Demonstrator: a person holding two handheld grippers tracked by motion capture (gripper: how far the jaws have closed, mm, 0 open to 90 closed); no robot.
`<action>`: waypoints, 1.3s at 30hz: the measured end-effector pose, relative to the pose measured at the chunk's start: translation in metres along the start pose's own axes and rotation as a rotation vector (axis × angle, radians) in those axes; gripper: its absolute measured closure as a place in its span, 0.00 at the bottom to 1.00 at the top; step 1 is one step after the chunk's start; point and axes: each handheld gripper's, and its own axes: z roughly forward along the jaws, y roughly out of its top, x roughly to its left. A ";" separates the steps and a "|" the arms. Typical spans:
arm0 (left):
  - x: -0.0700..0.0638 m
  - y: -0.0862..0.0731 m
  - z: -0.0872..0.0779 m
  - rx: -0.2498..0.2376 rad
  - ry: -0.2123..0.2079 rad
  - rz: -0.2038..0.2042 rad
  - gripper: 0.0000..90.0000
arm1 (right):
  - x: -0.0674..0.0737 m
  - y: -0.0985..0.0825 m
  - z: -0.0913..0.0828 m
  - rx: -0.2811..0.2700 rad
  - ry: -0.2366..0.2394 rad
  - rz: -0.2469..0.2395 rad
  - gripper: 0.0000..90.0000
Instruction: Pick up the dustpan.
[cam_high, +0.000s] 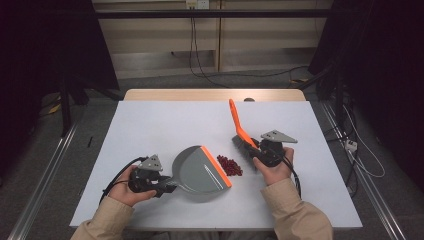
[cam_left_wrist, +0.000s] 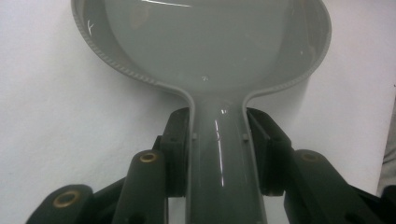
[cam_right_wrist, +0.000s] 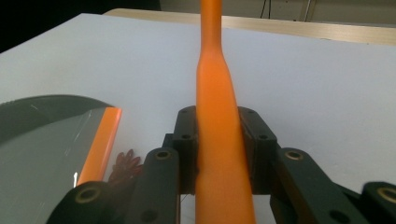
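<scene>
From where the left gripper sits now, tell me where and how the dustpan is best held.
Grip the dustpan by its narrow grey handle, coming from the handle end, behind the pan. The handle is slim and straight-sided, so the fingers fit on either side, as the left gripper has it now. The wide, curved bowl offers no such hold, and this keeps the orange lip facing the red bits.

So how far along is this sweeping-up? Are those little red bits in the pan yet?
Not yet. Done: the left gripper is clamped on the grey dustpan by its handle, and the right gripper on the orange brush. In hand: the pan's orange lip sits beside the red bits. Left: sweeping them in; the pan looks empty.
</scene>
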 end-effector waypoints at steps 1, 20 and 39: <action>0.000 0.000 0.001 -0.003 -0.004 -0.001 0.70 | 0.001 0.000 0.000 0.002 -0.002 -0.009 0.79; -0.005 0.004 0.011 0.024 0.021 -0.004 0.67 | 0.007 -0.001 0.000 0.072 0.003 -0.056 0.77; -0.006 0.008 0.017 0.067 0.023 0.047 0.70 | 0.009 0.013 0.016 0.194 -0.006 -0.136 0.79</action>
